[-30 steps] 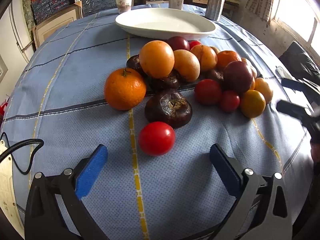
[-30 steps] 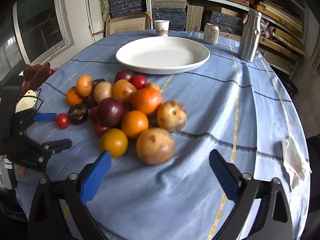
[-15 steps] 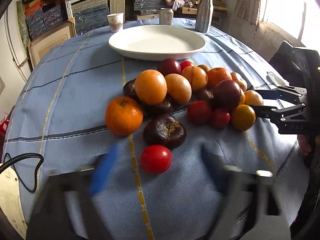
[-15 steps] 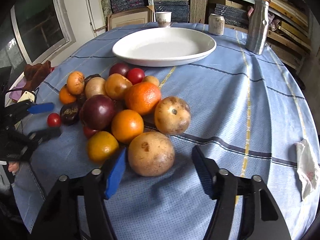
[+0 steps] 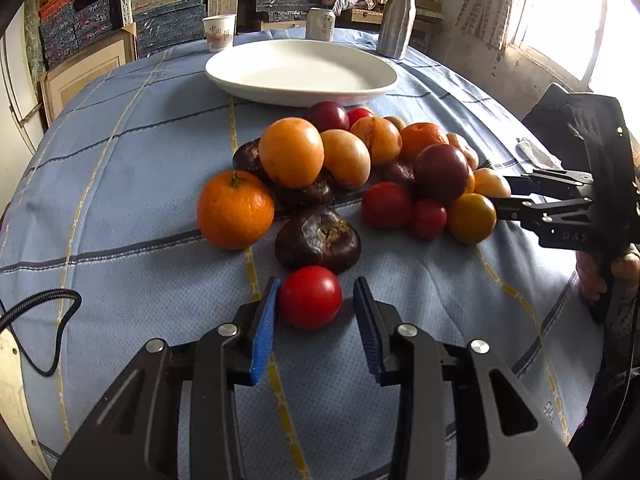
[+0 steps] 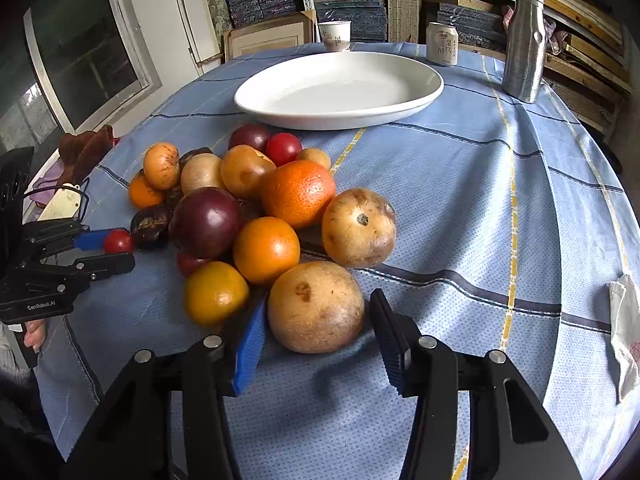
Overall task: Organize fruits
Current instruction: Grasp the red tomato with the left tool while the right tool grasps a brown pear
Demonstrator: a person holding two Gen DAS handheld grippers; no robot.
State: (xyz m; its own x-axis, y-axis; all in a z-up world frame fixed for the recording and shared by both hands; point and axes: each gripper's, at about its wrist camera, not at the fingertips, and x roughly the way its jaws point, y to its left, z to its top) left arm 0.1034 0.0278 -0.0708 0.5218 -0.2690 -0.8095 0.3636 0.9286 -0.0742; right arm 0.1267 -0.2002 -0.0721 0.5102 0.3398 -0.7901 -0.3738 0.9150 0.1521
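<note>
Both grippers (image 5: 316,300) (image 6: 316,316) angled down, jaws astride fruit.

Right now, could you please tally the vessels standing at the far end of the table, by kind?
white plate: 1
paper cup: 1
drink can: 1
metal bottle: 1
Total: 4

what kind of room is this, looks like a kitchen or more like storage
More likely a storeroom or workshop doubling as an eating spot than a kitchen. Shelves behind are packed with stacked boxes and boards, while a round table under a blue cloth carries a white plate and loose fruit.
</note>
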